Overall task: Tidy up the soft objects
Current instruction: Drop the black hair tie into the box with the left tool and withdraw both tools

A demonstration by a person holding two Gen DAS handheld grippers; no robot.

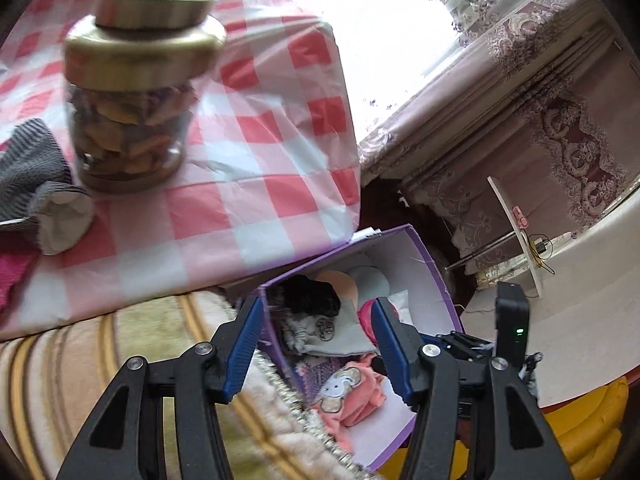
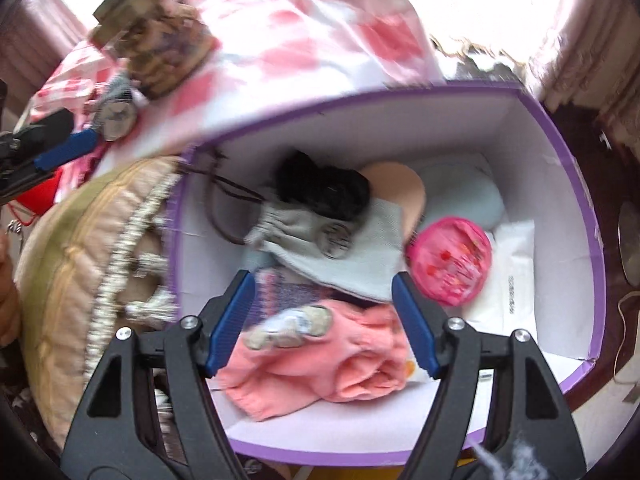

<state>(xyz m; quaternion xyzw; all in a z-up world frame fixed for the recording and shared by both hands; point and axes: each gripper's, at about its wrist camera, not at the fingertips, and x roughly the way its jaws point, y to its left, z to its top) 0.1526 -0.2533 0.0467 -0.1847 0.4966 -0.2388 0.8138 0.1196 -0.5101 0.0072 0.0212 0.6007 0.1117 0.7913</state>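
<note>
Left wrist view: the left gripper (image 1: pixel 316 344) hangs with fingers spread and empty above the purple box (image 1: pixel 430 264). On the checked tabletop (image 1: pixel 256 184), a grey cloth (image 1: pixel 36 176) at its left edge looks still unpacked.

Right wrist view: the right gripper (image 2: pixel 322 320), fingers spread and empty, hovers over the box, where a pink garment (image 2: pixel 320 364), grey hat (image 2: pixel 352 256) and black item (image 2: pixel 324 188) already lie.

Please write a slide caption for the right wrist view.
Open hand-held gripper above purple box holding pink garment.
</note>
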